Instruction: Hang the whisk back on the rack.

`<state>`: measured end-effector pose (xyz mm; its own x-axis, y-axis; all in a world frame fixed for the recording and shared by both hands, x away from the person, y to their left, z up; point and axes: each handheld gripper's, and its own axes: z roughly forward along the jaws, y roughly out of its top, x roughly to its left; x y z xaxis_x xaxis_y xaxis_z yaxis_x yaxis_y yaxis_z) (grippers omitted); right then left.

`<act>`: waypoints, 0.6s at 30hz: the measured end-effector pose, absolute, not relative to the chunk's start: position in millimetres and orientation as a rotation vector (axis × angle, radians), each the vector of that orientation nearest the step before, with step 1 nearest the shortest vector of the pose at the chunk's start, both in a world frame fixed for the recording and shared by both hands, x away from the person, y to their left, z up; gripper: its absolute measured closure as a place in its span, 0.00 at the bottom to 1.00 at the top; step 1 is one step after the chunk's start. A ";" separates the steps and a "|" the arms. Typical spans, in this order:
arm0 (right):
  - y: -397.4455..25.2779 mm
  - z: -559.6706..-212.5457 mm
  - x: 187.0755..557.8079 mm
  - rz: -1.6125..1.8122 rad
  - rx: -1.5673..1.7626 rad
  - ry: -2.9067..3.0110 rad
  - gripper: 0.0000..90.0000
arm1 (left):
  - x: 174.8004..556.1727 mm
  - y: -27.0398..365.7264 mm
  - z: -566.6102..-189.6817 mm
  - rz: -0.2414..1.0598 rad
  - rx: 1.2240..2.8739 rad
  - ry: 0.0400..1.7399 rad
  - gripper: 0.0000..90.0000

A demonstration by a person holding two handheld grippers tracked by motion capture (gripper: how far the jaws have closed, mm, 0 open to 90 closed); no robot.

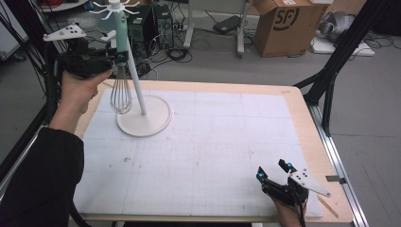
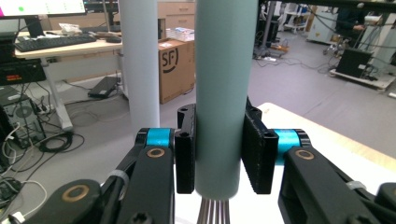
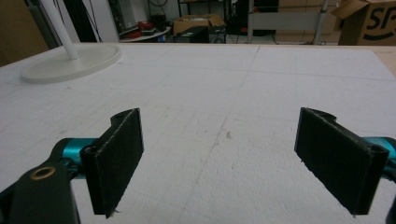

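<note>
Black jaws of the right gripper (image 1: 274,171) stand spread wide at the near right of the table (image 1: 302,118), with nothing between them; in the right gripper view we see only bare white mat (image 3: 224,93) in the gap. We note this gripper low over the mat near its near edge. Farther off, at the far left, we find the white rack (image 1: 143,120) with its round base on the mat and its pole rising upright. Just beside that pole, the left gripper (image 1: 116,56) is pinching the whisk (image 1: 121,71) by its pale green handle, both pads pressed against it. We record the whisk upright, wires down, held clear above the mat.
</note>
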<state>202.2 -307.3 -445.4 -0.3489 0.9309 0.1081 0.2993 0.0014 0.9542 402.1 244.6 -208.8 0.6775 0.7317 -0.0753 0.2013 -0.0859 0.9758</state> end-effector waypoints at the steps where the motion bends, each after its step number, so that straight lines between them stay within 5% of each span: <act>1: -307.3 -445.5 202.3 1.367 1.275 1.689 0.16 | 402.3 244.2 -209.7 0.526 1.630 0.777 0.75; 9: -306.4 -445.2 201.7 1.366 1.275 1.695 0.16 | 403.1 243.2 -222.9 0.530 1.608 0.738 0.75; 18: -305.5 -445.3 201.9 1.364 1.269 1.700 0.16 | 391.1 238.8 -248.2 0.457 1.589 0.657 0.56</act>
<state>201.9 -305.5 -445.3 -0.3553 0.9291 0.1024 0.3013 0.0102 0.9535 391.1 238.8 -248.2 0.7559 0.6491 -0.0847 0.1468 -0.0419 0.9883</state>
